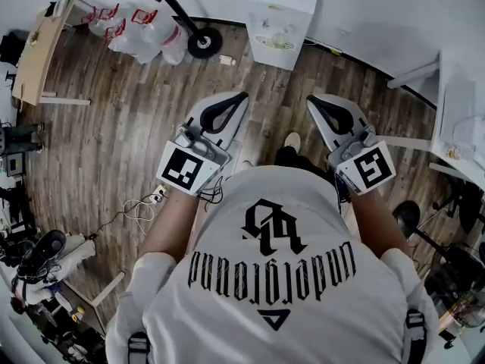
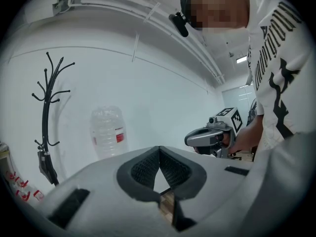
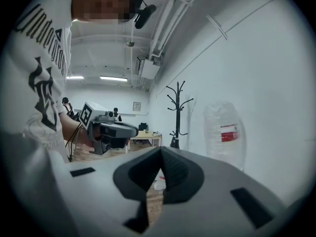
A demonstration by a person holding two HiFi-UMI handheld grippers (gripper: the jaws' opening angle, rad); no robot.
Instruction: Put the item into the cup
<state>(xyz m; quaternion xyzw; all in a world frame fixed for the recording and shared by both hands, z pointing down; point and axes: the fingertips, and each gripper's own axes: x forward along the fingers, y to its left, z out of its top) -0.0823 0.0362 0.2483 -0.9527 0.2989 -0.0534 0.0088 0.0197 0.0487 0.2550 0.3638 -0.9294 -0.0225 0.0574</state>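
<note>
You stood on a wooden floor (image 1: 114, 127), with a coat stand (image 2: 47, 112) and a big water bottle (image 2: 107, 131) ahead. You held the left gripper (image 1: 241, 98) and right gripper (image 1: 311, 101) side by side (both clenched, nothing between their jaws). Where the cup and item lay could not be told.

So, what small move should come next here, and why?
Probably turn and look for the cup and the item first. The left gripper and the right gripper are both shut with nothing between the jaws, held out over the wooden floor, and no view shows a cup or an item to pick.
</note>
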